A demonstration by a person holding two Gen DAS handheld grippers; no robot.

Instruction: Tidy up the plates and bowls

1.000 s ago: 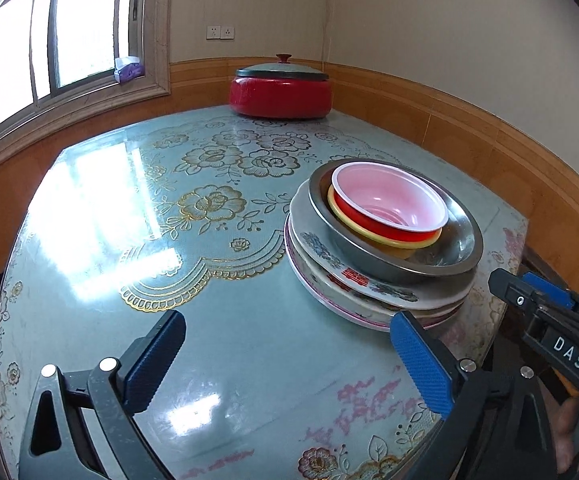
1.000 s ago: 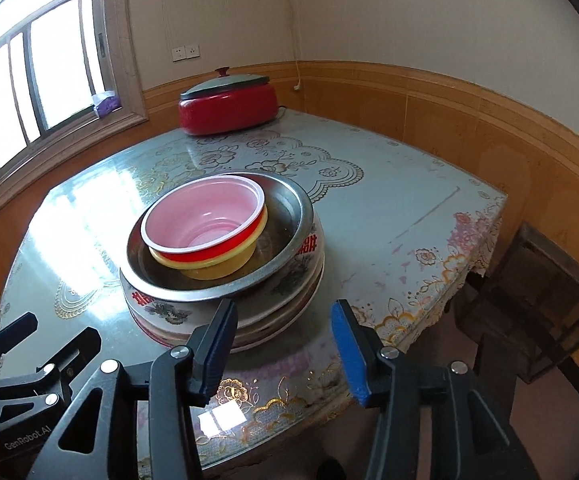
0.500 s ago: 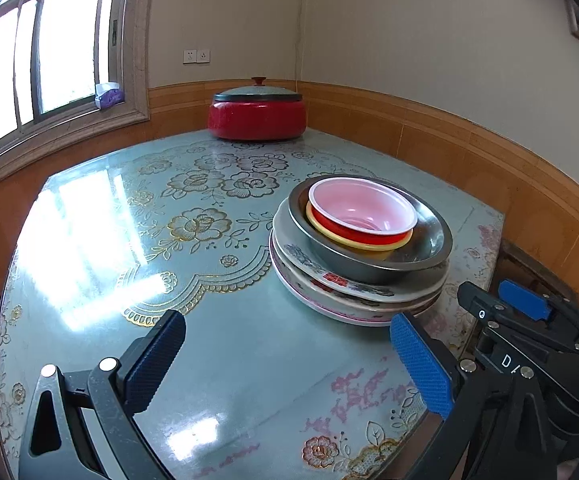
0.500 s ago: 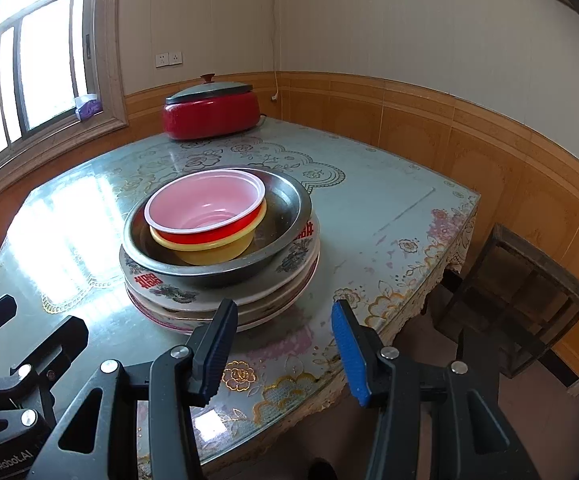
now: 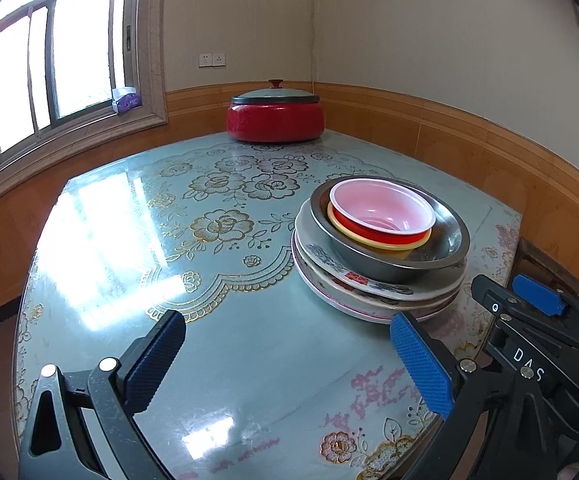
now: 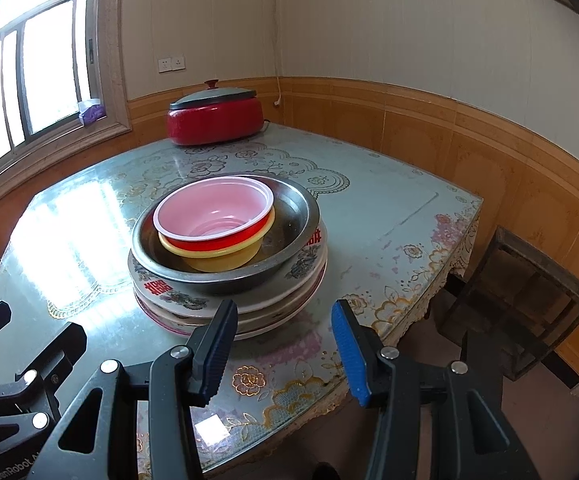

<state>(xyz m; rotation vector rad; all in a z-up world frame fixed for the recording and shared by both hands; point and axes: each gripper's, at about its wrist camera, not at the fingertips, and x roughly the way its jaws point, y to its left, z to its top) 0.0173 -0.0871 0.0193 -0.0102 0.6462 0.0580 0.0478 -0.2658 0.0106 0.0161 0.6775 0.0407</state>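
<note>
One stack stands on the table: patterned plates [image 5: 369, 292] [image 6: 177, 300] at the bottom, a steel bowl [image 5: 445, 240] [image 6: 293, 216] on them, then a yellow bowl [image 6: 225, 258], and a red bowl with a pink inside [image 5: 381, 210] [image 6: 213, 208] on top. My left gripper [image 5: 285, 364] is open and empty above the near table, left of the stack. My right gripper [image 6: 285, 344] is open and empty above the table's near edge, just in front of the stack. It also shows at the right of the left wrist view [image 5: 537, 308].
A red lidded electric pot [image 5: 275, 118] [image 6: 213, 118] stands at the table's far side by the wall. The floral glass-topped table [image 5: 209, 240] [image 6: 389, 208] has its corner at the right. A dark wooden stool [image 6: 521, 296] stands beyond that corner. A window [image 5: 49, 60] is at the left.
Both grippers have drawn back and risen a little from the stack, so it looks smaller and farther. The stack has not moved. Both stay open.
</note>
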